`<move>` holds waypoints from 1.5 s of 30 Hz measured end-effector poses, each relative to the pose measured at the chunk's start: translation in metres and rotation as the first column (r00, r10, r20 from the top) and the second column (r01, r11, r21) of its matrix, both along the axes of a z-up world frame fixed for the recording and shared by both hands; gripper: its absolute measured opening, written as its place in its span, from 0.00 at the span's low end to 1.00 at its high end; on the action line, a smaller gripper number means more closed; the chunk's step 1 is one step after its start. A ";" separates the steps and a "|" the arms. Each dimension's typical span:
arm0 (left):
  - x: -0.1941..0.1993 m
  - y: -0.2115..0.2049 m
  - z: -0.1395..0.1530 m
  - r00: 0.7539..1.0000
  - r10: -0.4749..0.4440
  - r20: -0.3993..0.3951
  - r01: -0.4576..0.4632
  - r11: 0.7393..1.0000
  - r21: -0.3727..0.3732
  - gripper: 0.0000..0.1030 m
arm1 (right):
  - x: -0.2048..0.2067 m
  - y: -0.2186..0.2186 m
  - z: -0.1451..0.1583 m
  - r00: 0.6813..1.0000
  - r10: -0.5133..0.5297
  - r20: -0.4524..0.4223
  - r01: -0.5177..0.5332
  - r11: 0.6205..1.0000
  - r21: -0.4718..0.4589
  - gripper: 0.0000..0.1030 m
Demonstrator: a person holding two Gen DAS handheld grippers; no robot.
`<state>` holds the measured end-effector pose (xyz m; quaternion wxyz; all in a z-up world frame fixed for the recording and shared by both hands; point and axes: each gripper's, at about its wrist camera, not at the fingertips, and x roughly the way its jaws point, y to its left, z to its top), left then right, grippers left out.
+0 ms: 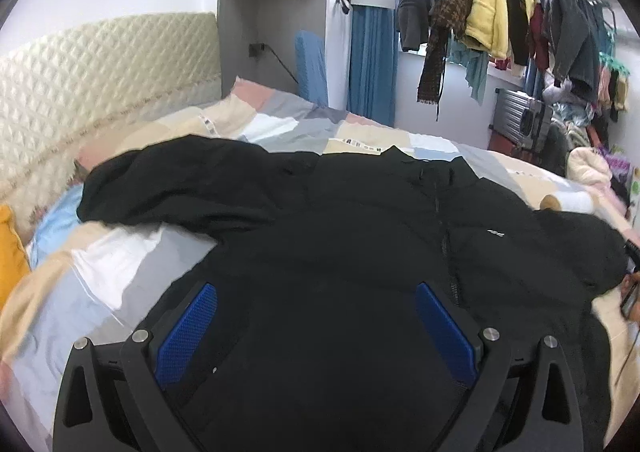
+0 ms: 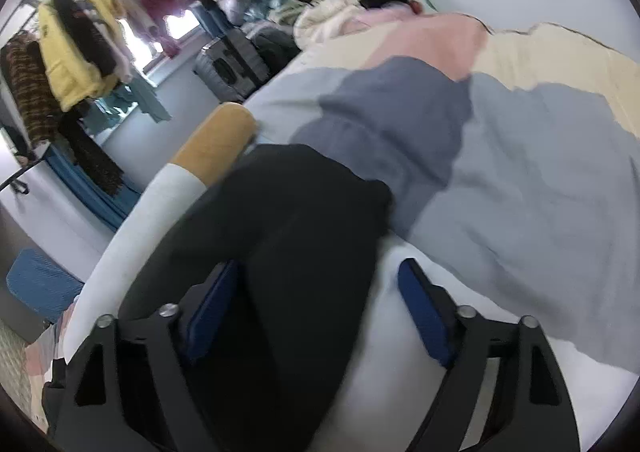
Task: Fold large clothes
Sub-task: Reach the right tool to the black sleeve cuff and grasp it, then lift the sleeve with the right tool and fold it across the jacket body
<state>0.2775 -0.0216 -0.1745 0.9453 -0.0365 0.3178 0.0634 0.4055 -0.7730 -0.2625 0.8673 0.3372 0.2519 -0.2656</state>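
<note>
A large black jacket lies spread front-up on the patchwork bed cover, its zipper running down the middle and one sleeve stretched out to the left. My left gripper is open just above the jacket's lower hem, blue pads wide apart. In the right wrist view my right gripper is open over the end of the jacket's other sleeve, which lies between the blue pads. The right view is blurred by motion.
A padded cream headboard stands at the left. A rail of hanging clothes runs across the back right. A long white and yellow bolster lies beside the sleeve. A suitcase stands by the bed's far side.
</note>
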 end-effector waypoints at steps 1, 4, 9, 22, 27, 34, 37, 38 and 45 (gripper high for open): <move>0.001 -0.001 -0.002 1.000 -0.007 -0.006 0.007 1.000 -0.001 0.98 | 0.003 0.000 -0.001 1.000 0.020 0.004 -0.020 1.000 0.001 0.61; 0.004 0.000 -0.009 0.999 -0.028 -0.033 0.027 0.999 -0.035 0.98 | 0.010 0.003 0.002 0.999 0.048 -0.020 -0.048 0.999 -0.007 0.30; -0.001 0.009 -0.005 1.000 0.006 -0.018 -0.007 0.999 -0.041 0.98 | -0.007 0.017 0.039 0.999 0.031 0.035 -0.029 0.998 -0.048 0.04; -0.047 0.020 0.020 1.000 -0.016 0.025 0.015 0.998 0.060 0.97 | -0.092 0.061 0.179 0.994 -0.018 0.109 0.038 0.982 -0.183 0.03; -0.062 0.032 0.035 0.998 -0.044 0.049 0.043 0.999 0.029 0.98 | -0.096 0.105 0.231 0.995 0.036 0.093 -0.007 0.956 -0.292 0.03; -0.080 0.047 0.049 0.993 -0.037 0.112 0.034 0.999 0.032 0.98 | -0.097 0.177 0.301 0.988 0.110 0.109 -0.059 0.917 -0.394 0.03; -0.087 0.057 0.055 0.991 -0.035 0.132 0.034 0.999 0.008 0.98 | -0.093 0.226 0.326 0.980 0.175 0.099 -0.108 0.873 -0.477 0.03; -0.088 0.060 0.057 0.990 -0.034 0.139 0.034 0.999 0.004 0.98 | -0.092 0.240 0.331 0.975 0.196 0.100 -0.123 0.860 -0.495 0.03; -0.098 0.080 0.059 0.987 -0.037 0.156 0.038 0.999 -0.007 0.98 | -0.081 0.345 0.375 0.937 0.329 0.115 -0.206 0.789 -0.579 0.03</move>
